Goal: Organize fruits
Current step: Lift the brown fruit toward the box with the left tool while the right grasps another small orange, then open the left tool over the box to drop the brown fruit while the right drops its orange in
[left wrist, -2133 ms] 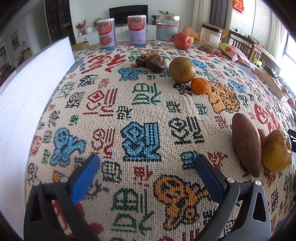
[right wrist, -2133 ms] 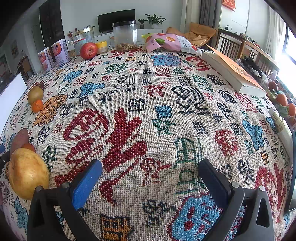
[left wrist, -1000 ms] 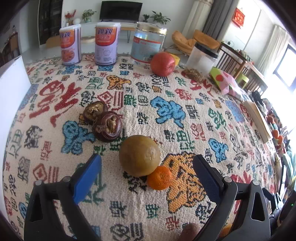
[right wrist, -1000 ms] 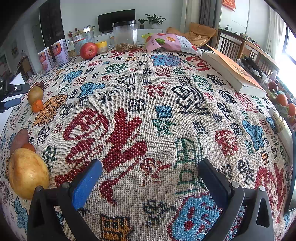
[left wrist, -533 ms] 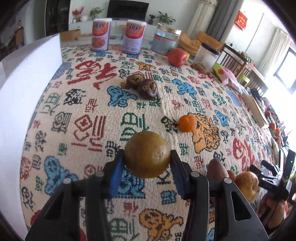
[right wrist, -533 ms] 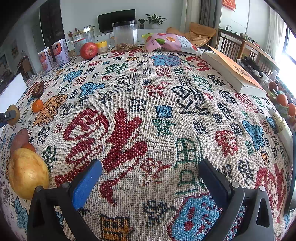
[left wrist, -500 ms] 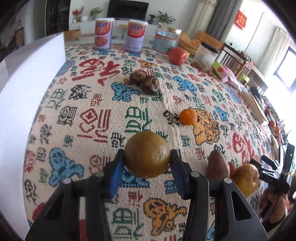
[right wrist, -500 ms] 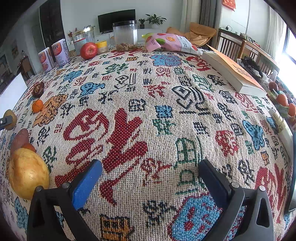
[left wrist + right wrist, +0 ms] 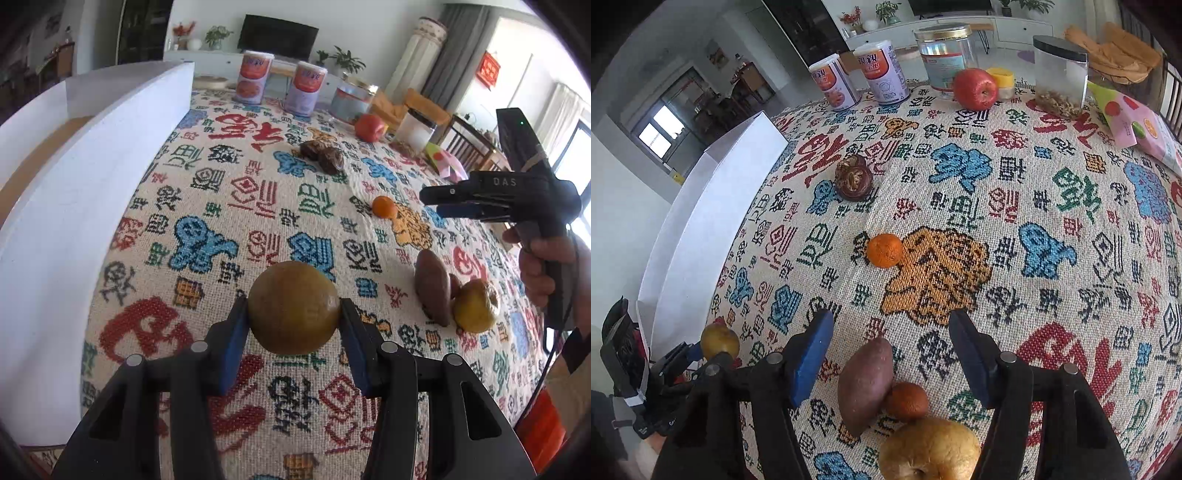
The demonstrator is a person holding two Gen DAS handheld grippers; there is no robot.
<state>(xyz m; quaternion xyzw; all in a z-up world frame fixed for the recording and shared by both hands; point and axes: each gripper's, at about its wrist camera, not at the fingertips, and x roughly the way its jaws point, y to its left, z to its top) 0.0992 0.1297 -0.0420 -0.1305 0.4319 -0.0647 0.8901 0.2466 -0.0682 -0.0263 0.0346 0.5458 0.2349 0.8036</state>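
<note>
My left gripper [image 9: 293, 314] is shut on a round olive-brown fruit [image 9: 293, 308] and holds it above the patterned tablecloth, near the white box [image 9: 85, 184]. That fruit shows small in the right wrist view [image 9: 719, 341]. My right gripper [image 9: 890, 328] is open and empty, hovering over a brown sweet potato [image 9: 864, 382], a small dark orange fruit [image 9: 906, 401] and a yellow pear [image 9: 929, 448]. It also appears in the left wrist view [image 9: 447, 201]. A tangerine [image 9: 884, 250] lies ahead of it. Two dark brown fruits [image 9: 854, 178] and a red apple [image 9: 975, 88] lie farther back.
The white box [image 9: 713, 221] stands along the table's left side. Two printed cans [image 9: 858, 75], a glass jar [image 9: 943, 59], a clear container [image 9: 1060, 75] and a pink snack bag [image 9: 1134, 123] stand at the far edge.
My left gripper carried the olive-brown fruit back and left, nearer the white box. My right gripper swung left over the sweet potato, small orange fruit and pear, still open.
</note>
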